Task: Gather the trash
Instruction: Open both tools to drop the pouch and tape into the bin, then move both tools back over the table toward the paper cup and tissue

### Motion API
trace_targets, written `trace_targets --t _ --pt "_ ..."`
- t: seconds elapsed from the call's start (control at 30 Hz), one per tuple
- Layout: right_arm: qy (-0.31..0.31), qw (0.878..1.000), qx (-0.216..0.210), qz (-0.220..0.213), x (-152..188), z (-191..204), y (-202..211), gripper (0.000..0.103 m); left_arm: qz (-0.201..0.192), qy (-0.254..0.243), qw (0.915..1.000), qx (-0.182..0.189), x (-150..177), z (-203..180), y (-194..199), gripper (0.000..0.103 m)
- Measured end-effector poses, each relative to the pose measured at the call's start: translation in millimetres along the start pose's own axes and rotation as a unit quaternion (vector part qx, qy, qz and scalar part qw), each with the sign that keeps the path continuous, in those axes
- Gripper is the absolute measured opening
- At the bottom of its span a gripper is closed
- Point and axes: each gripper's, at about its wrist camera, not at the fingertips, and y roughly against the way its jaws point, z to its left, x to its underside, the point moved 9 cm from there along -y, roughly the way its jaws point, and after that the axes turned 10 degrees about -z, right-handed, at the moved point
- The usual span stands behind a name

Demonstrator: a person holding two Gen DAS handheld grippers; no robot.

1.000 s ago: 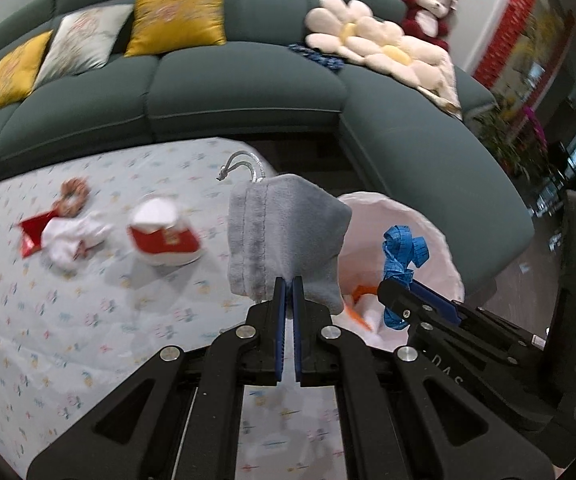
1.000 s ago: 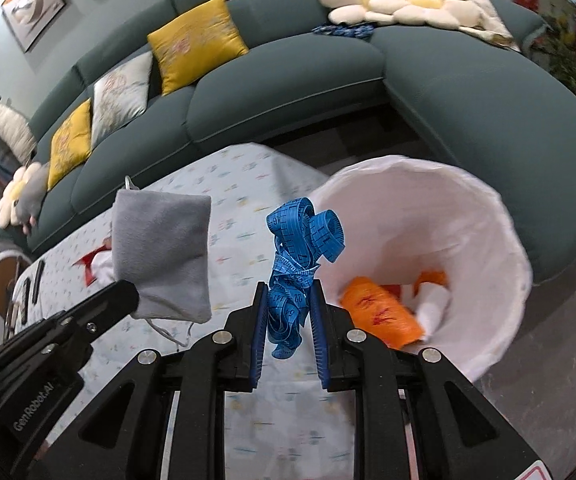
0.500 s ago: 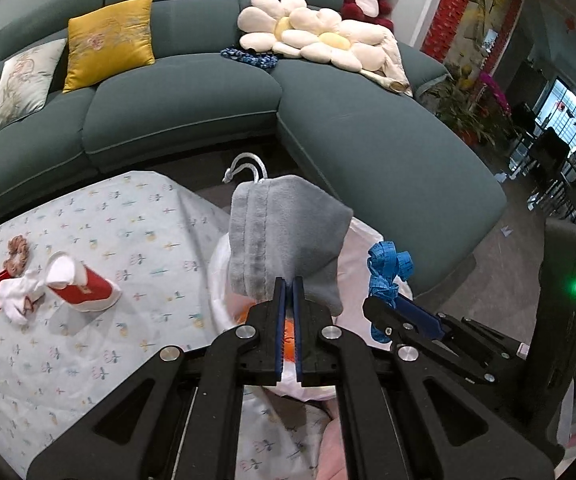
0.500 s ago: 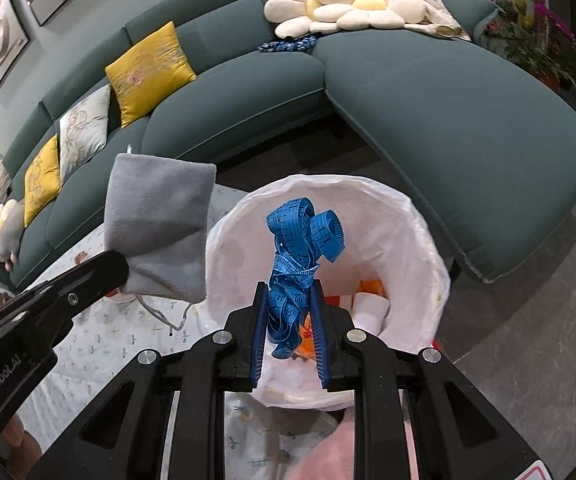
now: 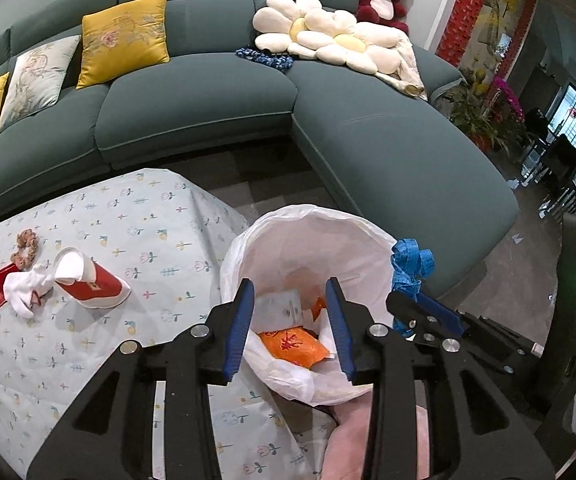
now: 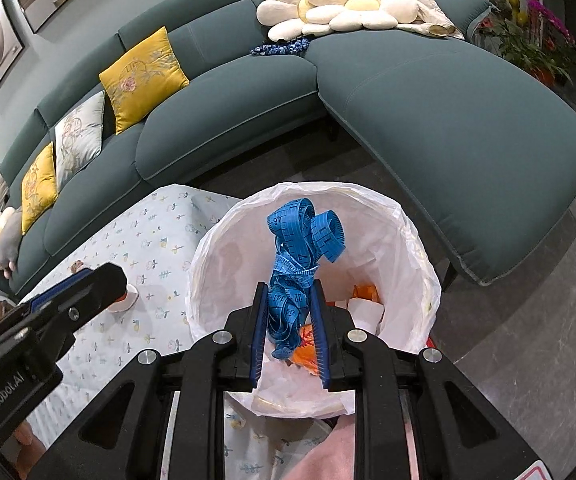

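White-lined bin (image 5: 368, 236) holds orange packet (image 5: 294, 344), paper.

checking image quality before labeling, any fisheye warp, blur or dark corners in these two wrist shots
Left wrist view: strong barrel warp bends the sofa, black vignette in the corners, the bin is sharp, a green LED glows at right. Right wrist view: same warp and vignette, tape measure crisp enough to read its numbers, soft indoor light, faint shadows.

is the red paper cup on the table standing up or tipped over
Tipped over. The red paper cup lies on its side on the floral tablecloth, its white open mouth facing left toward crumpled white tissue.
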Motion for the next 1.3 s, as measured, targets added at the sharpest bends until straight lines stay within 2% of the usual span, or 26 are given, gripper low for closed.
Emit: trace_targets --t 0.27,0.47,0.73,1.0,1.3 --pt "0.009 1.0 0.003 -0.005 -5.8 10.9 -1.0 0.022 0.001 0.007 0.9999 -0.011 3.5 12.5 3.3 0.035" --pt "0.011 1.0 0.006 -0.013 -7.9 18.1 1.9 0.034 -0.001 0.014 0.9997 -0.021 4.3 23.6 6.8 0.039" --pt "0.024 1.0 -0.001 -0.014 -7.5 35.1 6.1 0.037 -0.004 0.027 0.9992 -0.031 7.1 42.2 14.6 0.039" --pt "0.045 0.999 -0.01 -0.012 -2.1 64.4 10.2 0.043 -0.006 0.046 0.998 -0.043 10.9 64.7 23.4 0.039" --pt "0.075 0.997 -0.024 -0.006 7.2 100.5 11.6 0.044 -0.011 0.07 0.9957 -0.06 14.8 98.6 37.1 0.039"
